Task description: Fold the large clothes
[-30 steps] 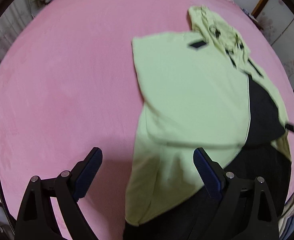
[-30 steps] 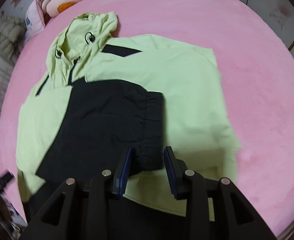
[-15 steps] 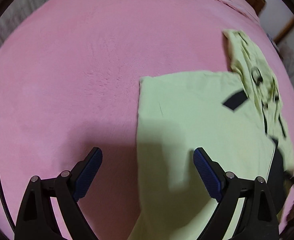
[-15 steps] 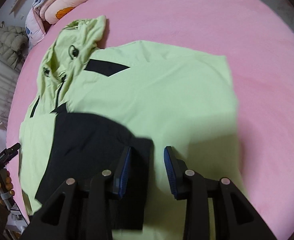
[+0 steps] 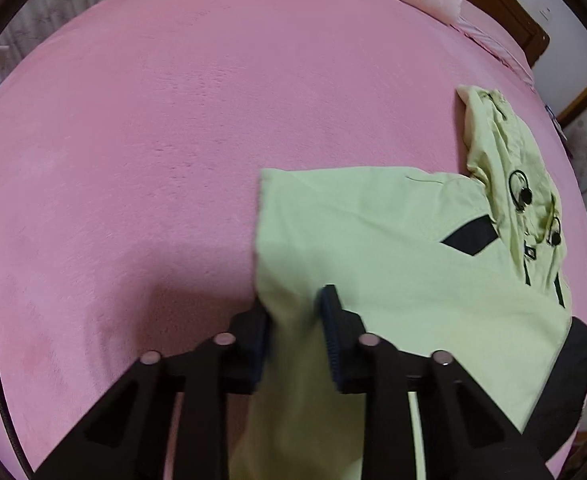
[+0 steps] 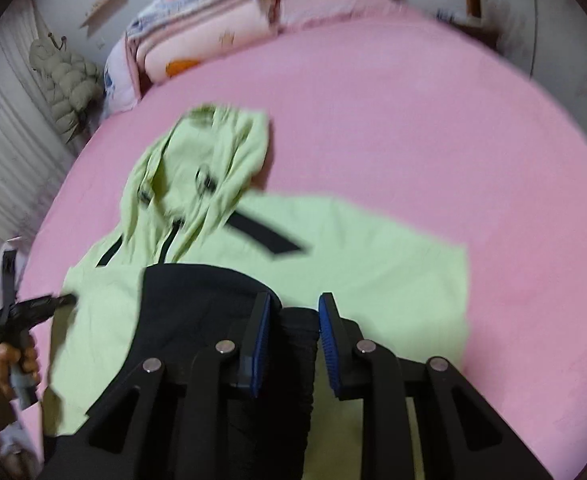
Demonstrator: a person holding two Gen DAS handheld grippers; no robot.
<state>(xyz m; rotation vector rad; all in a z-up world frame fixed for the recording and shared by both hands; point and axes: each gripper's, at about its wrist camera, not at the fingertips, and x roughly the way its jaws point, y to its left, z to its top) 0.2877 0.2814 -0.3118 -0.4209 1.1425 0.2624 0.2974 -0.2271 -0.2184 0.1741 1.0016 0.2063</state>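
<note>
Your pale green hooded jacket (image 5: 393, 240) lies spread on the pink bed (image 5: 153, 140), its hood (image 5: 505, 168) pointing to the far side and a black panel (image 6: 197, 304) folded across its near middle. Your left tool (image 5: 291, 312) has its fingers drawn close on the jacket's left edge, green cloth bunched between the blue pads; the blur keeps you from seeing how firm the pinch is. Your right tool (image 6: 291, 320) has its fingers narrowed around a gathered black cuff (image 6: 298, 344) of the jacket, the ribbed cloth sitting between the pads. In the right wrist view your left hand (image 6: 15, 360) shows at the left edge, just beside the jacket's left side. Folded bedding (image 6: 197, 40) is stacked at the far end of the bed, and a padded beige coat (image 6: 65, 80) hangs on the wall to the far left.
</note>
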